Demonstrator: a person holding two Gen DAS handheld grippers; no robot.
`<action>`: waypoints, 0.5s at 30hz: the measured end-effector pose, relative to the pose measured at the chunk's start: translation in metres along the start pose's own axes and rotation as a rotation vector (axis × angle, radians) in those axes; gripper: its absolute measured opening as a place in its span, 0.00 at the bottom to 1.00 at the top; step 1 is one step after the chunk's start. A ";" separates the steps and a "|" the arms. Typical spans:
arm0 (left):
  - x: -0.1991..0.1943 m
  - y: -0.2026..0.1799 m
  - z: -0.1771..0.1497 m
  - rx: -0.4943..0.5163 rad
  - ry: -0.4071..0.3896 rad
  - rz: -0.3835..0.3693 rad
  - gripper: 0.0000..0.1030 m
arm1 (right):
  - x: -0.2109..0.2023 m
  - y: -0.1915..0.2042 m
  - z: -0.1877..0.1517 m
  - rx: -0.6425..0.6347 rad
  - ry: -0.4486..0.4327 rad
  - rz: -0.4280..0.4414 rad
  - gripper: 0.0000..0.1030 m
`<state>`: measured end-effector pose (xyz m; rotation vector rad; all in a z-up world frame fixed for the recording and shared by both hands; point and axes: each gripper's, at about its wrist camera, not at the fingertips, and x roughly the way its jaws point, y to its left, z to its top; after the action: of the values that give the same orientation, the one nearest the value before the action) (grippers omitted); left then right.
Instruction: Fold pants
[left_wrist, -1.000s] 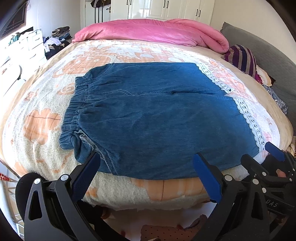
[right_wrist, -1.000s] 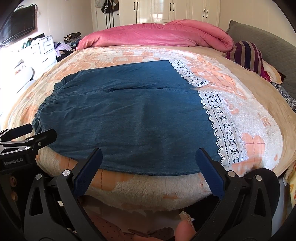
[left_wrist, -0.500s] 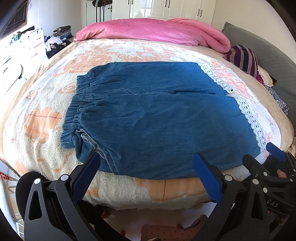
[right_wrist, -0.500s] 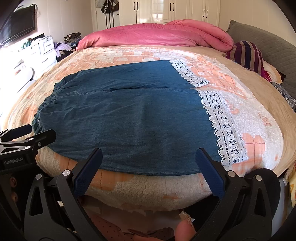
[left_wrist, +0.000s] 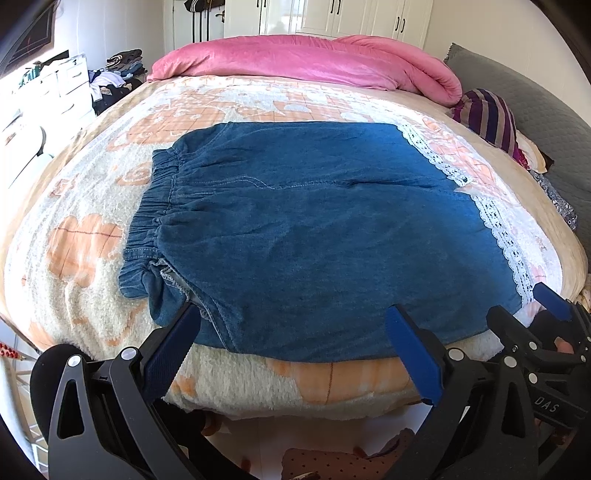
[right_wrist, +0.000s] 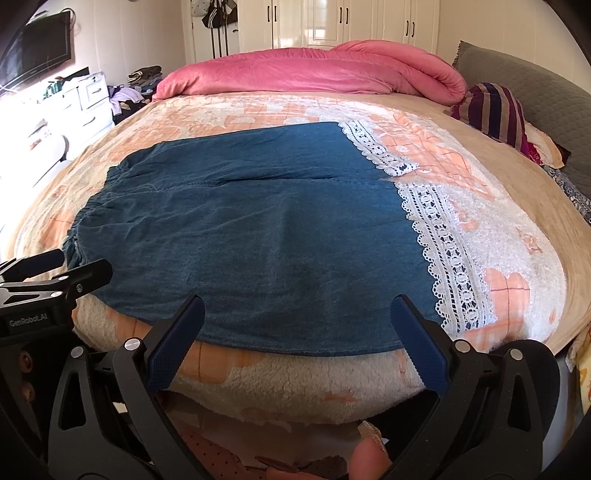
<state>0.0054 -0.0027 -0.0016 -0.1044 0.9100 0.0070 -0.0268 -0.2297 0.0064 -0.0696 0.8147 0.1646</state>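
While the pants (left_wrist: 314, 236) lie flat by the near edge of the bed (left_wrist: 74, 206), we hold our left gripper (left_wrist: 291, 332) and right gripper (right_wrist: 295, 321) wide open, touching nothing.

One pair of denim pants (left_wrist: 314, 236); two grippers, a left gripper (left_wrist: 291, 350) and a right gripper (right_wrist: 295, 339); one bed (left_wrist: 258, 384); one pink duvet (left_wrist: 295, 59); one striped pillow (right_wrist: 495, 110); one grey headboard (right_wrist: 546, 96).

A bed (left_wrist: 66, 236) with a fleecy blanket carries denim pants (left_wrist: 314, 236), a pink duvet (left_wrist: 303, 59) and a striped pillow (left_wrist: 487, 114).
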 end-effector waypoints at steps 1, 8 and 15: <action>0.001 0.000 0.001 -0.001 0.001 -0.001 0.96 | 0.001 0.000 0.001 -0.003 0.002 0.003 0.92; 0.006 0.007 0.015 -0.011 -0.005 0.000 0.96 | 0.013 0.002 0.014 -0.022 0.016 0.025 0.92; 0.019 0.022 0.034 -0.033 -0.005 0.012 0.96 | 0.034 0.004 0.030 -0.042 0.053 0.047 0.92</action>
<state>0.0428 0.0213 0.0026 -0.1296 0.9055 0.0328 0.0175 -0.2177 0.0021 -0.0945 0.8659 0.2250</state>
